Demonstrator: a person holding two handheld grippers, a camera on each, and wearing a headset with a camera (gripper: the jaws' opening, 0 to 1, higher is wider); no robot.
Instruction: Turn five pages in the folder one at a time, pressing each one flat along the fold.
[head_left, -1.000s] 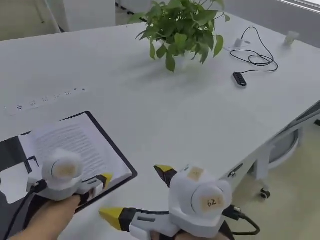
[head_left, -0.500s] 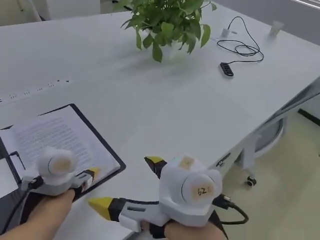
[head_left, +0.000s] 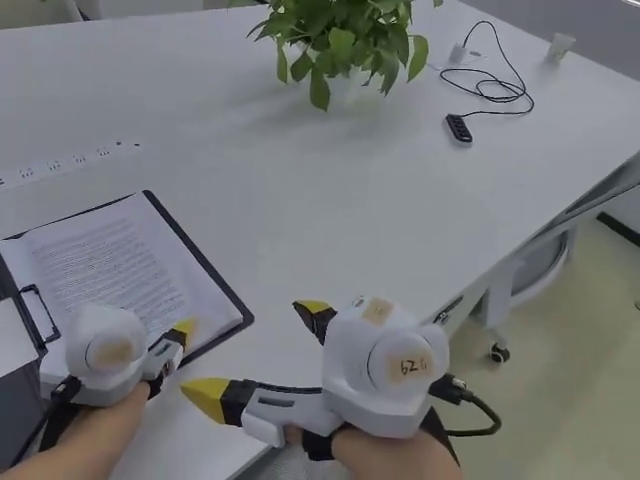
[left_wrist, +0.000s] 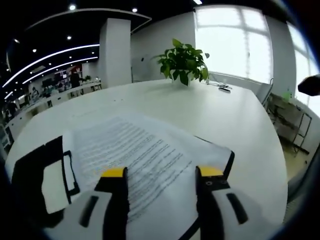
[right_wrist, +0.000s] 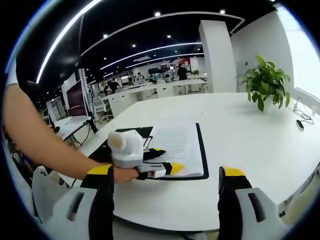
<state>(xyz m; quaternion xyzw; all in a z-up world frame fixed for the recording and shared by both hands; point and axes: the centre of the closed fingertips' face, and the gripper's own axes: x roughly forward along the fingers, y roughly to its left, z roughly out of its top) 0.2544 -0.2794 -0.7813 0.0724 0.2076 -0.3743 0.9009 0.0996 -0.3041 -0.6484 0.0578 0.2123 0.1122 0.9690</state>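
Observation:
A black folder (head_left: 218, 294) lies open at the table's near left, with a printed page (head_left: 110, 255) on top. My left gripper (head_left: 175, 340) hovers over the page's near right corner, open, with nothing between its jaws; its own view shows the page (left_wrist: 135, 145) spread out ahead of the left gripper (left_wrist: 162, 172). My right gripper (head_left: 258, 350) is held just right of the folder near the table's front edge, jaws wide open and empty. In the right gripper view, the right gripper (right_wrist: 166, 171) faces the folder (right_wrist: 200, 145) and the left gripper's body (right_wrist: 127, 147).
A potted plant (head_left: 335, 45) stands at the back of the white table (head_left: 330, 210). A black remote (head_left: 458, 128) and a coiled cable (head_left: 500, 92) lie at the back right. Sockets (head_left: 60, 162) are set into the tabletop left. The table edge drops off at right.
The head view has shifted a little. Both grippers stay at about the same place by the folder's near right corner, both still open.

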